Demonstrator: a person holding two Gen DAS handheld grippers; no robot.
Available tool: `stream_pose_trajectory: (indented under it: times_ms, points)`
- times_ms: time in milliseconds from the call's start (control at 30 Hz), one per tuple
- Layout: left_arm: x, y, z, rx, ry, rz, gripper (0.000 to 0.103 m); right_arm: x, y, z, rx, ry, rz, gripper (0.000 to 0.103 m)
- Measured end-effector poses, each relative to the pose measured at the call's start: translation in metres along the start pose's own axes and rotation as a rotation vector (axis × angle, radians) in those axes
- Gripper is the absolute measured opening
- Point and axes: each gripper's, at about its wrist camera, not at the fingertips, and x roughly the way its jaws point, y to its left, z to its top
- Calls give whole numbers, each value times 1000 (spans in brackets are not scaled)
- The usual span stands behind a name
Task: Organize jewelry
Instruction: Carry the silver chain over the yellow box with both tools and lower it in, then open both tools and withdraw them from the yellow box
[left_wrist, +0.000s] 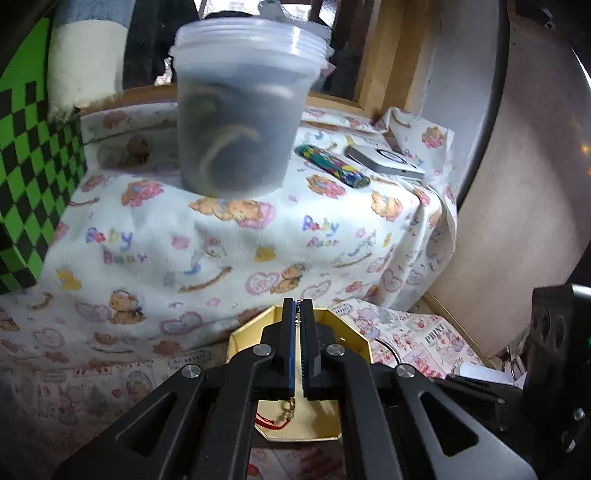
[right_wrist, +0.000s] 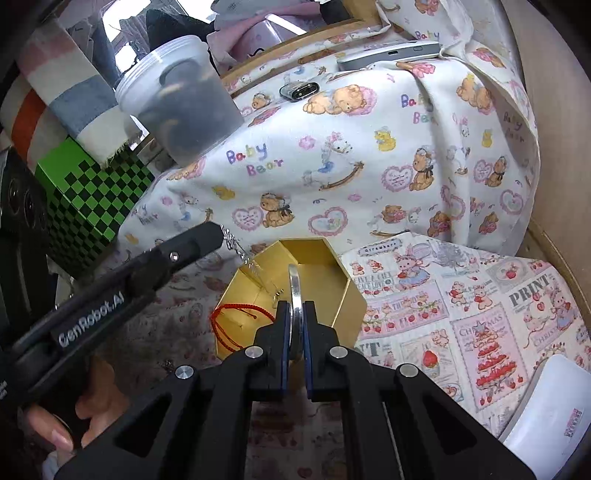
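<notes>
The left gripper (right_wrist: 218, 232) pinches a fine silver chain (right_wrist: 236, 249) trailing into the octagonal gold box (right_wrist: 347, 299). The right gripper (right_wrist: 295, 306) clamps a smooth silver bangle (right_wrist: 294, 284) over it; red cord (right_wrist: 229, 325) lies inside.

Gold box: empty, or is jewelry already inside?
Not empty. The gold box holds a red cord, and the chain held by the left gripper reaches its rim.

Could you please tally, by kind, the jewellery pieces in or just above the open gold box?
Round silver metal bangle: 1
Thin silver link chain: 1
Red cord bracelet: 1
Total: 3
</notes>
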Motion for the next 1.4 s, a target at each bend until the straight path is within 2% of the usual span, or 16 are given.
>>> stream_pose_trajectory:
  times_ms: [100,133,167,200,233,300,500,733,900,1000,1133,1400]
  points:
    - [-6,3,1,2,-7,8,5,1,0,1,-7,1,-3,7]
    - [-9,4,1,5,-8,13,12,1,-1,2,-9,3,-4,9]
    - [-12,5,1,9,-10,20,24,3,0,2,-9,6,-10,11]
    - [-15,6,0,15,-9,29,32,4,-1,3,-6,9,-15,13]
    - [-18,7,0,18,-12,41,44,4,-3,3,5,12,-15,21]
    - [-25,10,-1,19,-21,65,45,2,-4,5,11,6,-11,26]
    - [-56,20,-8,27,-71,129,45,-8,-1,5,-25,-25,-30,28]
    - [-117,23,-23,47,-180,212,54,-29,23,0,-115,-101,-10,44]
    - [-159,29,-36,42,-268,289,61,-40,47,-6,-188,-161,1,49]
    - [-170,34,-43,31,-279,325,61,-44,57,-11,-224,-184,34,51]
    - [-181,44,-57,2,-309,354,64,-45,65,-16,-254,-201,33,51]
    - [-180,64,-85,-75,-291,374,71,-44,72,-22,-280,-202,27,51]
